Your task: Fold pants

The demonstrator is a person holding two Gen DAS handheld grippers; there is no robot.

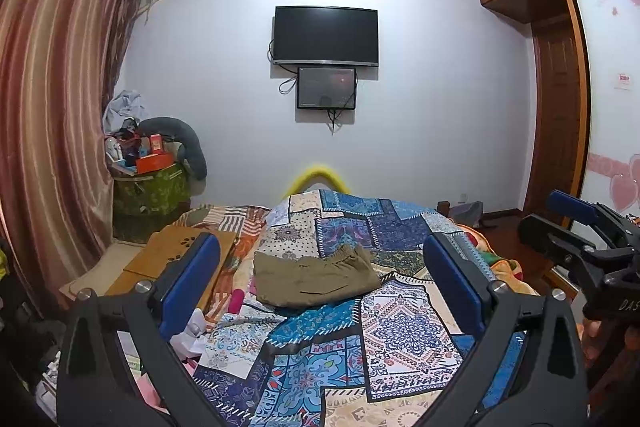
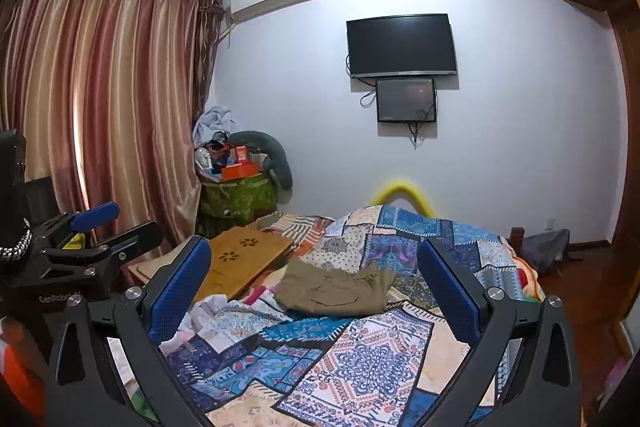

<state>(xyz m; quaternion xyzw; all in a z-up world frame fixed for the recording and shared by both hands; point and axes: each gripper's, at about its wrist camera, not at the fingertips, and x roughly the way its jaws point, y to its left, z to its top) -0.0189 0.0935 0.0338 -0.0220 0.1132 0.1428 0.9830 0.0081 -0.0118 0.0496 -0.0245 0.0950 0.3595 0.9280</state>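
Note:
Olive-green pants [image 1: 316, 277] lie folded into a compact rectangle on a blue patchwork bedspread [image 1: 384, 339], waistband toward the far side. My left gripper [image 1: 322, 271] is open, held back from and above the pants, nothing between its blue pads. In the right wrist view the pants [image 2: 336, 289] lie the same way, and my right gripper [image 2: 314, 275] is open and empty, also held back. Each gripper shows at the edge of the other's view: the right one [image 1: 576, 227] and the left one [image 2: 100, 223].
A wooden lap tray [image 2: 244, 259] lies on the bed left of the pants. White crumpled cloth [image 2: 204, 311] sits near the left edge. A cluttered green basket [image 2: 240, 195] stands by the curtain. A wardrobe [image 1: 560, 107] is on the right.

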